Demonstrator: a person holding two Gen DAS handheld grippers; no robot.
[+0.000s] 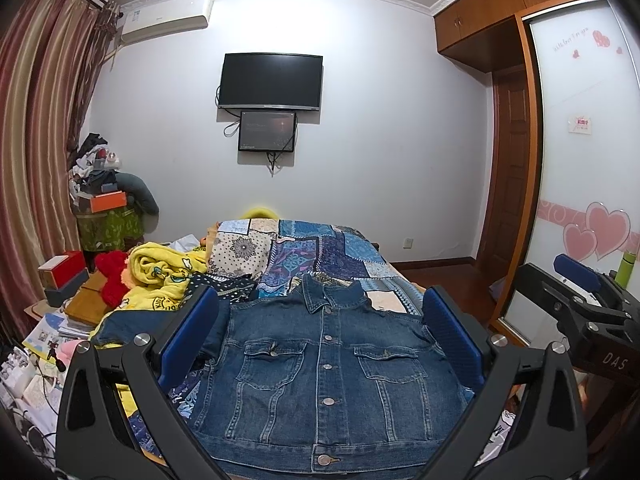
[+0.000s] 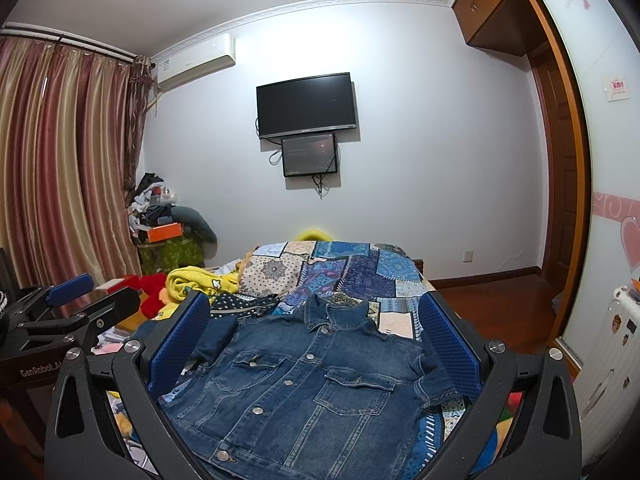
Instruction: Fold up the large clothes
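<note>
Bedroom wall point(image 1: 360, 140), plain and pale, fills the back of both wrist views, with a dark television point(image 1: 270, 81) mounted at its centre and a smaller screen point(image 1: 267, 130) hung just beneath that television. Left of the television, an air conditioner point(image 1: 168, 18) sits high up beside striped curtains point(image 1: 36, 120). Below the television stands a bed under a blue patchwork quilt point(image 1: 320, 252). A denim jacket point(image 1: 320, 372) lies front-up and buttoned on the quilt's near end, collar pointing toward the television and both sleeves folded in alongside its body. A yellow blanket point(image 1: 160, 276) is bunched on the quilt's left side. The left gripper point(image 1: 320, 312) hangs above the jacket with its blue-padded fingers point(image 1: 188, 332) spread wide, holding nothing. The right gripper point(image 2: 316, 316) hangs above the jacket too, fingers point(image 2: 448, 344) equally wide apart and empty.
</note>
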